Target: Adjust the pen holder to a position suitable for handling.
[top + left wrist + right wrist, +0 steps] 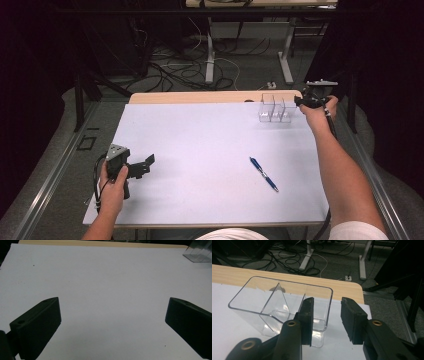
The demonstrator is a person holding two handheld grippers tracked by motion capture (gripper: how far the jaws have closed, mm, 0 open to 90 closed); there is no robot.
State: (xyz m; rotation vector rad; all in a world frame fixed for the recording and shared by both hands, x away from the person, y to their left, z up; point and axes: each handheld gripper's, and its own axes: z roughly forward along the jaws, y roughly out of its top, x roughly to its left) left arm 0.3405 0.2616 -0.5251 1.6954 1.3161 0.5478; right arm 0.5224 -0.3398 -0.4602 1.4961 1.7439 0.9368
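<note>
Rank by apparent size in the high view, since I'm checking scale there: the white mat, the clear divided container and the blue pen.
1. White mat, by far the largest.
2. Clear divided container.
3. Blue pen: about as long as the container is wide, but much thinner and nearer the camera.

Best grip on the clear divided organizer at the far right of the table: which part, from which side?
Probably the end wall nearest the right gripper. The clear organizer stands upright and open-topped, so one jaw can go inside the end compartment and one outside, straddling that thin wall. Come from its right end and close across the rim.
</note>
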